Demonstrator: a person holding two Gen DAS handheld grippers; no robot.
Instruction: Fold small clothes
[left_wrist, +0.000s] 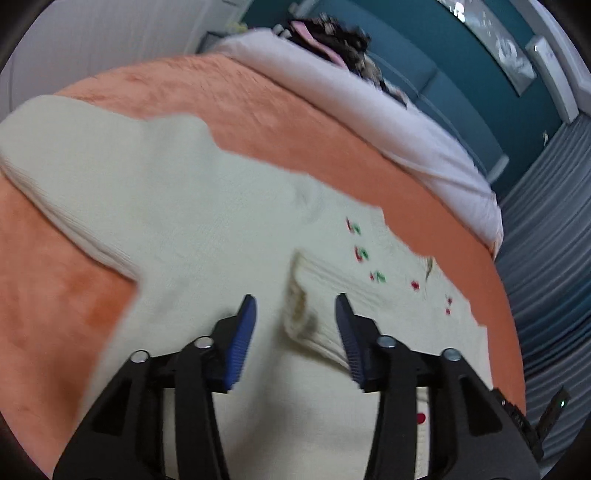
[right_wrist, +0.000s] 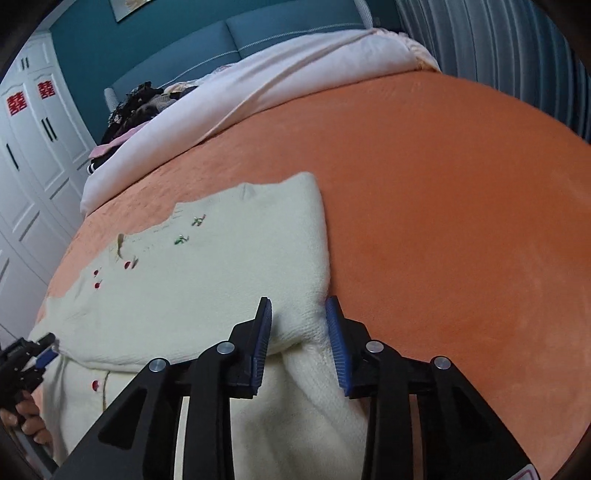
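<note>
A cream knitted cardigan (left_wrist: 192, 229) with small red and green embroidery and red buttons lies on the orange bedspread (left_wrist: 280, 110). My left gripper (left_wrist: 295, 306) is open just above it, its jaws on either side of a folded cuff (left_wrist: 306, 314). In the right wrist view the cardigan (right_wrist: 221, 273) lies partly folded. My right gripper (right_wrist: 299, 310) is open over its right edge, with a fold of knit between the jaws. The left gripper (right_wrist: 40, 354) shows at the far left edge, held by a hand.
A white duvet (right_wrist: 280, 74) is bunched at the head of the bed with dark clothes (right_wrist: 136, 103) beside it. A teal headboard (right_wrist: 207, 48), a white wardrobe (right_wrist: 29, 155) and grey curtains (left_wrist: 554, 236) surround the bed. Bare orange bedspread (right_wrist: 461, 221) lies to the right.
</note>
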